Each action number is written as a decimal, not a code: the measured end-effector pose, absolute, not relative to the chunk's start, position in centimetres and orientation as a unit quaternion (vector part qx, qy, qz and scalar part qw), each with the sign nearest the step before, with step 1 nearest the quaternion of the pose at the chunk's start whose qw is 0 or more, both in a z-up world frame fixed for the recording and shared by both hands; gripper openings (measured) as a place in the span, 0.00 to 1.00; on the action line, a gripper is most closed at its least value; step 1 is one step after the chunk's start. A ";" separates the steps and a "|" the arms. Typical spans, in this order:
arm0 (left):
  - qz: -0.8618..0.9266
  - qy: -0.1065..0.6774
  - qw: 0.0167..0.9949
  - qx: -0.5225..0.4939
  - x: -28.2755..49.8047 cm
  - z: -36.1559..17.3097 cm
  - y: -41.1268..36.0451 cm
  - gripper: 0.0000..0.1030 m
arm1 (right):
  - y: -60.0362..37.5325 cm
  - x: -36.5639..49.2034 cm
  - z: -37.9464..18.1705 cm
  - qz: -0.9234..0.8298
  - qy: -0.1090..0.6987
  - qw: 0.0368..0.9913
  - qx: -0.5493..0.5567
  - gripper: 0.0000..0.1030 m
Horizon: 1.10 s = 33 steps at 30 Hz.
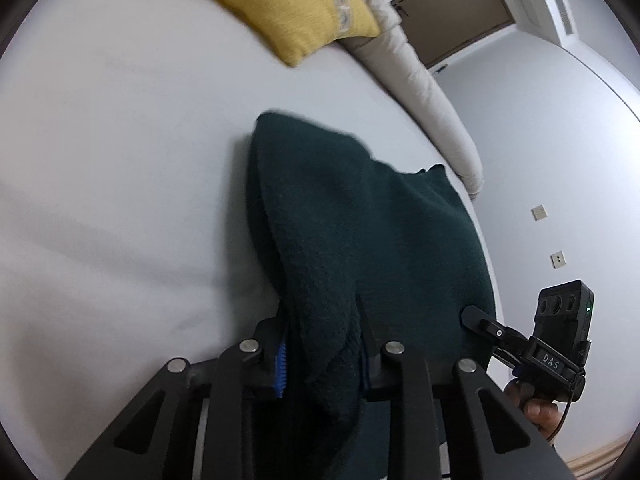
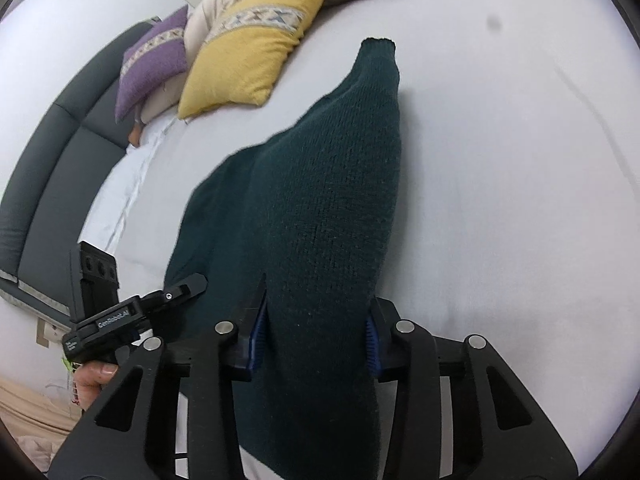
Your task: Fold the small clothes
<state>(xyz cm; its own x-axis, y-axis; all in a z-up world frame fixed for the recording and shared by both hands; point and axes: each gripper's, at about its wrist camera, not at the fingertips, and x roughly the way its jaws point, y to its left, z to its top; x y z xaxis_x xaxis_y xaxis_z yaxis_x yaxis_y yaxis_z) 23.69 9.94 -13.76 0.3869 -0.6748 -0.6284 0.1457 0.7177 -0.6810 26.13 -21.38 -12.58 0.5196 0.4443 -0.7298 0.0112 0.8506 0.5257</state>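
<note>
A dark green knitted sweater (image 1: 360, 232) lies on the white bed sheet (image 1: 120, 200), with its near end lifted. In the left wrist view my left gripper (image 1: 324, 344) is shut on a bunched fold of that end, which fills the gap between the blue pads (image 1: 281, 364). In the right wrist view my right gripper (image 2: 316, 336) is shut on the sweater (image 2: 320, 200) where a sleeve runs away to its cuff (image 2: 378, 46). Each view shows the other gripper beside the garment: the right gripper (image 1: 480, 322) at its right edge, the left gripper (image 2: 192, 284) at its left edge.
A yellow cushion (image 2: 248, 52) and a purple cushion (image 2: 154, 60) lie at the head of the bed against a beige duvet (image 1: 424, 92). A dark padded headboard (image 2: 48, 168) runs along the left. A hand (image 2: 90, 380) holds the left gripper's handle. White sheet (image 2: 520, 200) spreads right of the sweater.
</note>
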 end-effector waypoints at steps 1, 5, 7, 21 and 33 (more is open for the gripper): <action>-0.265 0.484 0.791 -0.264 23.1 -13.0 9.7 0.26 | -21.5 25.6 -12.1 0.132 0.470 0.838 0.243 0.34; -0.281 0.469 0.805 -0.231 20.2 -10.5 8.7 0.26 | -22.5 21.9 -9.9 0.145 0.453 0.842 0.256 0.34; -0.286 0.462 0.808 -0.230 17.8 -9.8 8.7 0.26 | -23.2 19.7 -8.9 0.151 0.448 0.842 0.261 0.34; -0.264 0.498 0.806 -0.182 3.9 -10.9 5.9 0.26 | -23.0 1.7 -8.2 0.113 0.479 0.855 0.166 0.34; -0.247 0.530 0.785 -0.203 4.4 -15.7 6.4 0.35 | -26.9 -2.5 -14.4 0.104 0.495 0.838 0.205 0.37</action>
<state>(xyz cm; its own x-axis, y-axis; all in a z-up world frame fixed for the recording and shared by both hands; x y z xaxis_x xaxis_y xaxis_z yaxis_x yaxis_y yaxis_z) 4.43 6.42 -15.68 0.3162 -0.6029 -0.7325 0.1731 0.7958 -0.5802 -2.48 -26.91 -14.42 0.4889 0.3781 -0.7861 0.0281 0.8939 0.4474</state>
